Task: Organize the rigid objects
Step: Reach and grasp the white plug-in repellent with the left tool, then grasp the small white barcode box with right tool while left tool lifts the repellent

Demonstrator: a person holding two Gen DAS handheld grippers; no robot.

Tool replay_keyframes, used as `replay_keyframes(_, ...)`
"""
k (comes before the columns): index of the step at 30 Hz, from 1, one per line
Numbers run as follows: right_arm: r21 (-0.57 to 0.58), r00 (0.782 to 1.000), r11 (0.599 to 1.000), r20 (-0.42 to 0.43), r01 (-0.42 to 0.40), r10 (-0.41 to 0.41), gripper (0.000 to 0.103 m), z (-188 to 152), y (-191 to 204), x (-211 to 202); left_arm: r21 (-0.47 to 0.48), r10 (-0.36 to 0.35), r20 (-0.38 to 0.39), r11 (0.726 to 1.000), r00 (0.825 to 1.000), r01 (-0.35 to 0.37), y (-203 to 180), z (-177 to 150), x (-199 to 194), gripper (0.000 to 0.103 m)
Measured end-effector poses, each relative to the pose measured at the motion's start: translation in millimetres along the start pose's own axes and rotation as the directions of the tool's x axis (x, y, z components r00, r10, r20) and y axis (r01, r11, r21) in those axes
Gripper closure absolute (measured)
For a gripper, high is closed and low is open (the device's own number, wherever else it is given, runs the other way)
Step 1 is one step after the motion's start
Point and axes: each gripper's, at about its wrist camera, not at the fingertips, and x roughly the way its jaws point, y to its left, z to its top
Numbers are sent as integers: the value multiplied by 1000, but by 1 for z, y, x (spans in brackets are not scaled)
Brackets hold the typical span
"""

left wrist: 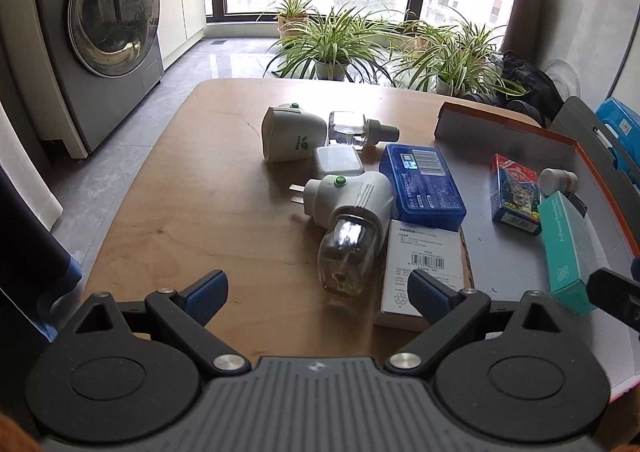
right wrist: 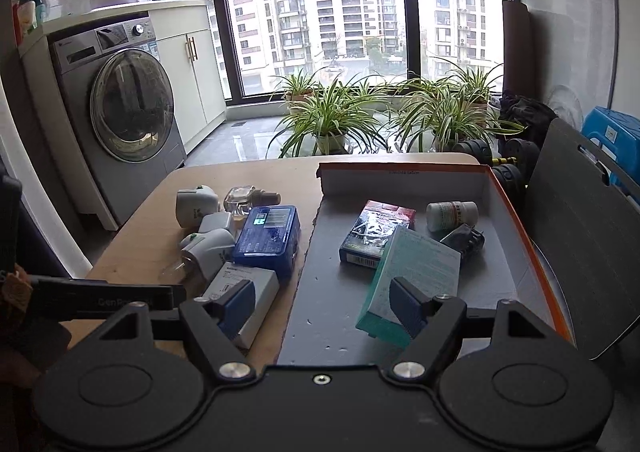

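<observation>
1. We hold the left gripper low over the near edge of the wooden table, its blue-padded fingers spread wide with nothing between them.
2. Just ahead of it lies a white plug-in vaporizer with a clear bottle screwed in, tipped on its side, the bottle end pointing toward us.
3. Touching its right side we see a white barcode box lying flat, and beyond that a blue plastic case.
4. Farther back sit a second white vaporizer, a loose clear refill bottle on its side, and a small white adapter between the two vaporizers.
5. Our right gripper hovers over the near end of the shallow orange-rimmed box lid, fingers wide apart and holding nothing; its right finger overlaps the teal box in view, but we cannot tell whether they touch.
6. Inside the lid we count a teal box lying tilted, a dark blue card pack partly beneath it, a small white pill bottle on its side, and a dark gray item just beside the bottle.
7. Past the table stand a washing machine and potted spider plants along the window.
</observation>
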Motion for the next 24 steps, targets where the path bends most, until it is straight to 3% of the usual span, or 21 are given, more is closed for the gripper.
replay_keyframes(11,25,1000,1000,-10,-7,7,15,0,-11,12,34,22,-22,999,1000,-21,4,20,48,2)
replay_keyframes(16,38,1000,999,-21,-17,18,15,-1,-12,21,45,26,-46,999,999,-24,7,17,61,9)
replay_keyframes(19,26,999,999,-35,-27,28,15,-1,-7,27,80,-2,-9,997,1000,3,2,15,59,31)
replay_keyframes(20,22,999,999,-39,-32,33,15,-1,-4,29,94,-17,3,995,1000,17,0,14,57,48)
replay_keyframes(23,7,997,999,-53,-48,49,15,-2,5,34,95,-54,17,994,998,52,1,11,53,50)
replay_keyframes(24,0,997,998,-58,-59,58,15,-2,10,35,87,-62,19,994,998,60,3,10,51,61)
